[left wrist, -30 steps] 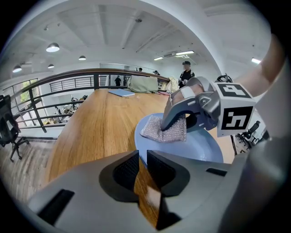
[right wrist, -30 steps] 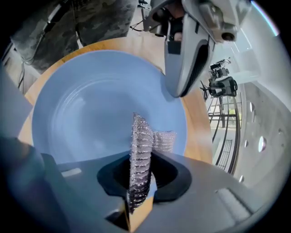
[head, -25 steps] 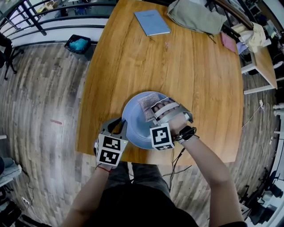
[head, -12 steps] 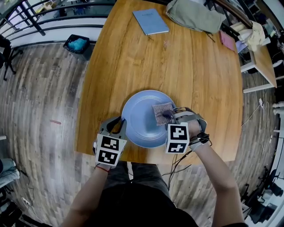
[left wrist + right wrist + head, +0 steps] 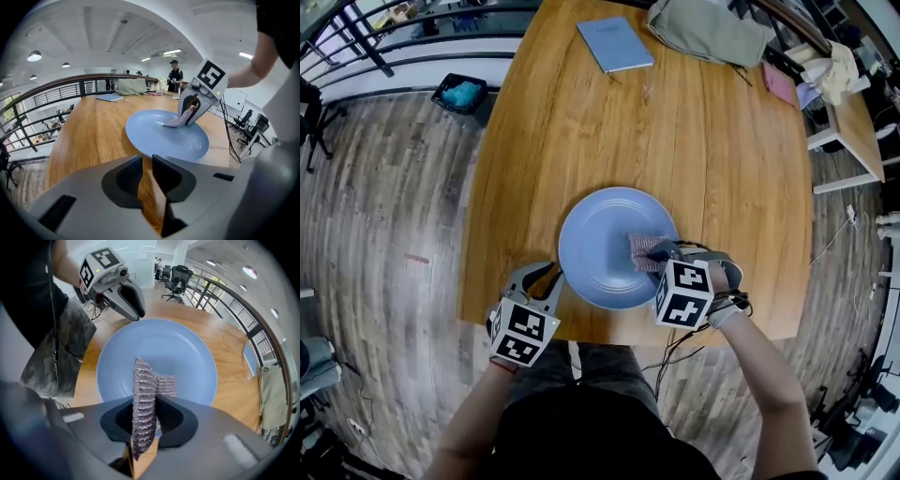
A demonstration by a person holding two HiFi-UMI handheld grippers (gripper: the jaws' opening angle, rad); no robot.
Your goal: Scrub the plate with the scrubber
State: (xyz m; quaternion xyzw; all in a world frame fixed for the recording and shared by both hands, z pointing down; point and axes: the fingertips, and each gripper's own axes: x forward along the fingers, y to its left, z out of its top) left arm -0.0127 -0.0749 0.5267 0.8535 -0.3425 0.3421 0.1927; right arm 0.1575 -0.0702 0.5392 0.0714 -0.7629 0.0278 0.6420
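Right gripper (image 5: 662,255) points down over the plate (image 5: 600,239), jaws clamped on the scrubber (image 5: 142,414). The metallic mesh pad is pinched at one edge and folded, so its free part lies flat on the plate's right inner side. That grip likely lets the pad drag across the surface with the jaws themselves off the plate. The plate sits near the front edge of the table (image 5: 722,141), close to the person, probably so both tools can reach it easily.

Left gripper (image 5: 547,276) is at the plate's lower-left rim, tilted down toward it. Its jaws have just been opening and stand a narrow gap apart with nothing between them (only wood grain shows through the gap). The rim lies just ahead of the tips and is not gripped; can't tell whether the tips touch it. Judgement: that spot suits steadying the plate against the scrubbing push, but there is no firm hold now.

Scrubbing looks under way on the right part of the plate, with centre and left likely next. Risk: the unheld plate may slide or spin under the pad.

Notebook (image 5: 614,43) and bag (image 5: 712,33) lie at the far end, well apart, not involved.
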